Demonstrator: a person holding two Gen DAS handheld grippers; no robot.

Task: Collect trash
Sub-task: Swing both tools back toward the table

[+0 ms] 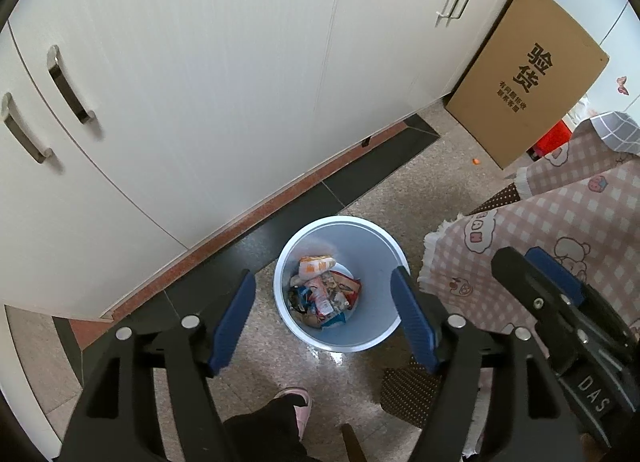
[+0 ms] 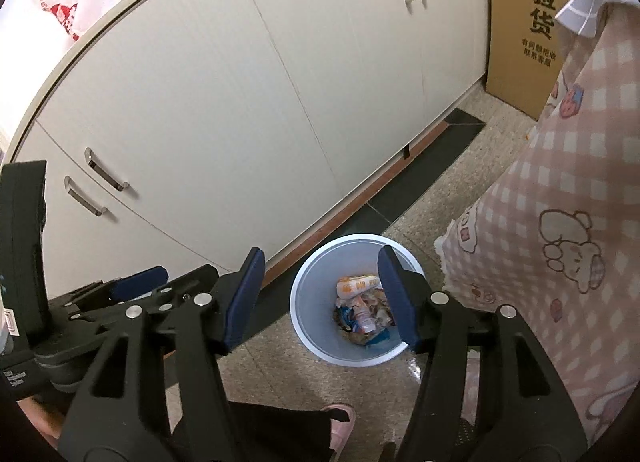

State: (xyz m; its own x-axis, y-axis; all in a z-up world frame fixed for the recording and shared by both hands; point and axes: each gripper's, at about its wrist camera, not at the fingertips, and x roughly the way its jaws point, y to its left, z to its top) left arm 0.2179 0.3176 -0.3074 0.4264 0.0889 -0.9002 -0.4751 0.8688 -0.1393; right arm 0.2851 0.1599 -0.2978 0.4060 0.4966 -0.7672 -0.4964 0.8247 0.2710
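A: Left wrist view looks down past the left gripper [image 1: 324, 314], jaws spread wide with nothing between them, hanging over a pale blue bin [image 1: 362, 336] on the speckled floor [image 1: 420, 190].

B: Where is the trash?

A: Inside the bin, piled on its bottom: a heap of crumpled wrappers [image 1: 326, 298]. Topmost is an orange and white packet [image 1: 316, 265], lying flat with its long axis running roughly parallel to the cabinet's foot, on the side of the heap nearest the cabinet.

B: And the bin itself?

A: Upright, mouth facing up, standing just off the dark tile strip [image 1: 360, 178] along the base of the white cabinet [image 1: 208, 74]. A pink checked cloth [image 1: 560, 214] hangs close on its other side.

B: Right wrist view?

A: Same bin [image 2: 316, 326], same wrappers [image 2: 366, 318]. The right gripper [image 2: 322, 296] is above it too, jaws equally wide and holding nothing. The left gripper [image 2: 132, 290] shows at that frame's left edge.

B: Anything else on the floor?

A: A cardboard box [image 1: 528, 74] leans against the cabinet's far end, and a pink slipper [image 1: 300, 406] sits near the bin.
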